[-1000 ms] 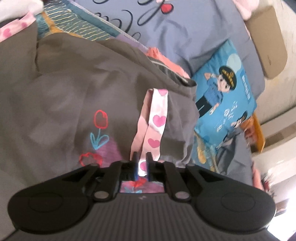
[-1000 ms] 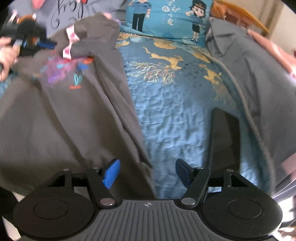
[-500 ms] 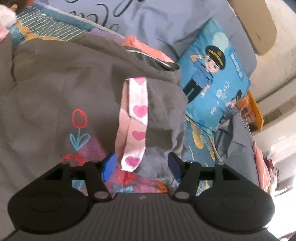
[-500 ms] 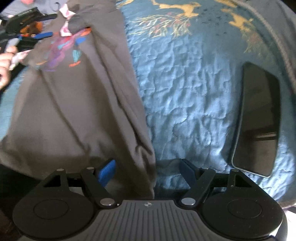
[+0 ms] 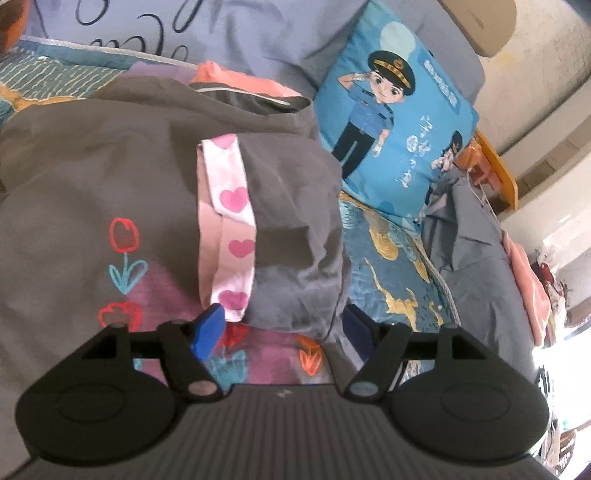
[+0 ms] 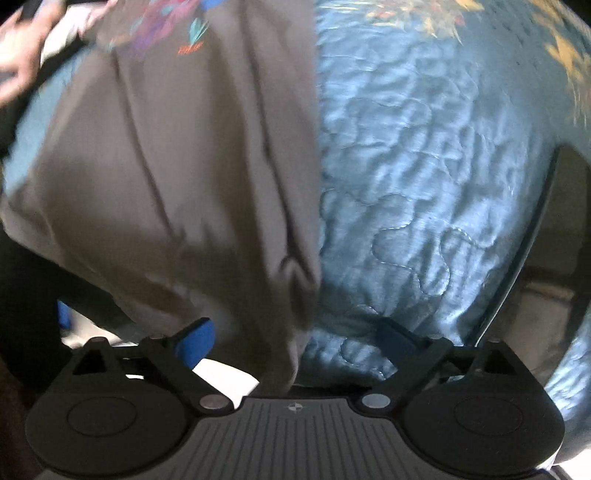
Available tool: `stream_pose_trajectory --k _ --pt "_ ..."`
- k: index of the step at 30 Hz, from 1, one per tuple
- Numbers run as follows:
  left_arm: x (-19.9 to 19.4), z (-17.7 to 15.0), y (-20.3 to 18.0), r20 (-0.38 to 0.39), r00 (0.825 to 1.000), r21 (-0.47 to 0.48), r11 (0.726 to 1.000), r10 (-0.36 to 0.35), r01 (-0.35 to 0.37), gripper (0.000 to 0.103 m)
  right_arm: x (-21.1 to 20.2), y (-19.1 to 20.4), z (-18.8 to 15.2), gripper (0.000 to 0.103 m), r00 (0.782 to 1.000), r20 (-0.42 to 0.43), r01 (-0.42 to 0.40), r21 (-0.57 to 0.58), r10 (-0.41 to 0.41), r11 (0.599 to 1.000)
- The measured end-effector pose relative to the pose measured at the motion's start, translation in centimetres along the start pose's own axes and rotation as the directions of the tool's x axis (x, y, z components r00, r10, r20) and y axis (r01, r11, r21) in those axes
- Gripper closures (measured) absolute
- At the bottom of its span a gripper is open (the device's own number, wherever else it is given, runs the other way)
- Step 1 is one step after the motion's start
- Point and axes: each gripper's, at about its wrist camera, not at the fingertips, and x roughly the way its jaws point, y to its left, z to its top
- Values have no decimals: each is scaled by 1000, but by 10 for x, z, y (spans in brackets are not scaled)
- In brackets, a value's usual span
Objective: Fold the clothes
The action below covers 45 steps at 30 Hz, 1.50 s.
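Observation:
A grey T-shirt [image 5: 92, 184] with a flower print lies on the bed, one sleeve folded over its chest. The sleeve cuff is a pink band with hearts [image 5: 229, 236]. My left gripper [image 5: 284, 325] is open just behind the folded sleeve, holding nothing. In the right wrist view the same shirt [image 6: 192, 177] runs down the left half, and its bottom hem corner hangs between the open jaws of my right gripper [image 6: 295, 339], not clamped.
A blue quilted bedspread [image 6: 424, 184] covers the bed. A dark phone [image 6: 554, 240] lies on it at the right. A blue cartoon pillow [image 5: 395, 110], a lilac pillow [image 5: 221, 33] and a grey garment [image 5: 476, 243] lie at the far side.
My left gripper opened and let go of the heart-print sleeve cuff, which now lies on the shirt. My right gripper moved down close to the shirt's bottom hem corner.

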Motion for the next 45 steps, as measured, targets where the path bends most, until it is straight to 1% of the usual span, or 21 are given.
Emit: stream_pose_trajectory --k 1,2,3,5,7,8,10,13,15,17,21,23,25,30,31,34,36,39,41,43,45 --pt "-2 1 4 9 1000 -19 1000 9 -9 21 -1 6 -2 27 1000 6 29 -8 -29 1000" --pt "-3 2 9 18 1000 -42 999 15 -14 20 -2 8 -5 38 999 16 44 1 -44 999" --pt "-5 4 15 27 999 -67 998 21 -20 20 -4 10 -8 45 998 27 57 13 -57 998" --pt "-7 7 28 35 999 -130 991 37 -32 20 -7 8 -16 73 996 49 73 54 -75 996" --pt "-8 11 41 40 998 -189 981 54 -45 20 -10 3 -23 98 997 69 28 115 -36 993" --pt "-6 11 45 38 997 -206 977 65 -56 20 -11 3 -27 98 996 83 13 134 -25 991" --pt "-3 13 51 30 996 -226 971 88 -79 20 -15 9 -32 98 992 118 32 141 -49 990" --pt "6 10 50 2 995 -222 970 102 -99 20 -24 22 -38 98 980 176 65 147 -91 987" --pt "9 7 47 -8 997 -214 973 83 -83 20 -36 34 -42 99 966 225 96 142 -127 985" --pt "11 3 41 -20 999 -202 978 45 -48 20 -50 53 -37 99 951 280 101 120 -132 988" --pt "15 -3 17 -110 994 -95 995 -1 -10 16 -78 91 -32 99 931 358 83 -10 -74 996" --pt "16 -8 2 -153 988 -22 1000 7 -11 14 -81 111 -31 99 929 366 81 -76 -48 994" --pt "20 -14 -9 -190 982 11 1000 15 -13 14 -79 120 -26 99 930 366 72 -102 -30 992" --pt "42 -30 -11 -243 969 -102 994 -52 27 14 -83 120 -31 99 925 380 58 -77 -24 995" --pt "46 -34 -9 -239 968 -142 989 -75 41 14 -86 117 -33 99 922 387 54 -64 -25 996" --pt "57 -37 0 -206 963 -275 955 -172 111 13 -94 107 -40 99 911 412 34 -22 -22 999" --pt "62 -39 6 -170 959 -351 923 -227 157 11 -101 102 -44 99 902 432 25 2 -23 1000" --pt "65 -38 7 -128 954 -388 899 -271 203 7 -110 96 -50 99 888 459 -1 20 -9 1000" --pt "70 -36 7 -113 957 -389 898 -267 205 7 -113 94 -51 99 883 470 -19 25 5 1000" --pt "76 -33 7 -98 958 -397 893 -270 211 7 -113 91 -51 99 881 473 -30 28 13 999" --pt "84 -30 5 -84 952 -416 878 -296 237 7 -111 89 -52 99 882 472 -37 33 17 999"
